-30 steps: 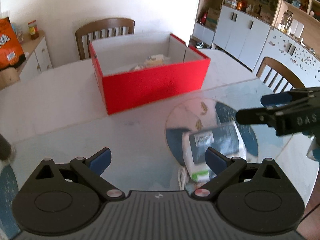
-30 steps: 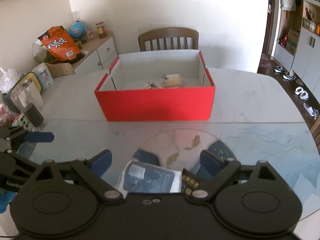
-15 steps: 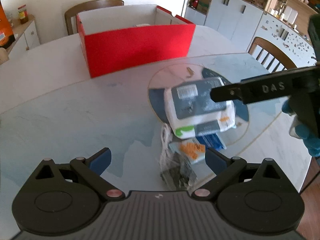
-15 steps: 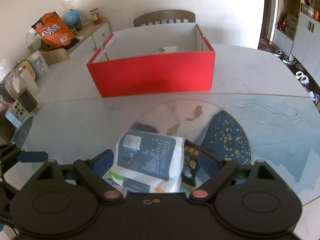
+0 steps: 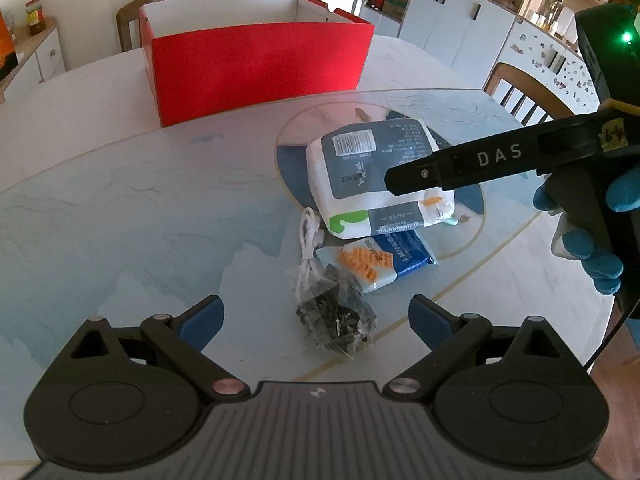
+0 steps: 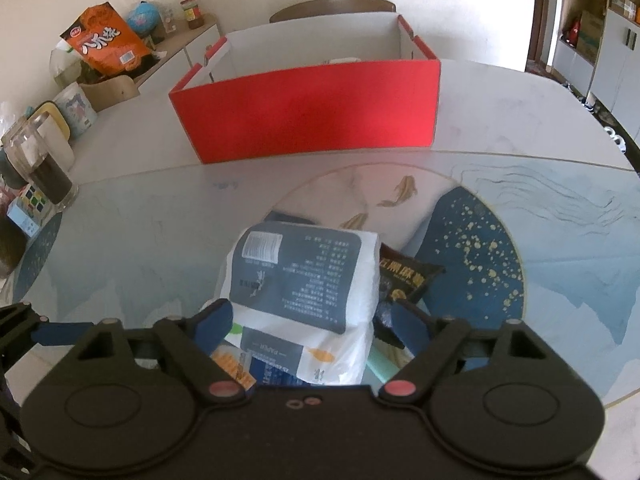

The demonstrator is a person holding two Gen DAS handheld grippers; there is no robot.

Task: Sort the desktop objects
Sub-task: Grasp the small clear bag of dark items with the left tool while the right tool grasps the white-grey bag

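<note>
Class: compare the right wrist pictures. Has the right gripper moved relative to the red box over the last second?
Yes. The right gripper has come down toward the table: the red box now shows less of its inside, and the tissue pack sits between its closing fingers.

Left claw (image 5: 316, 322) spread wide, right claw (image 6: 310, 326) jaws closing

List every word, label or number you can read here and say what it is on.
"DAS": white letters on the right gripper.
"PAPER": upside down, on the white and grey tissue pack.
Barcode and small print on that pack: too small to read.
Chinese characters on the orange bag, the black packet and the blue packet: not clearly readable.
</note>
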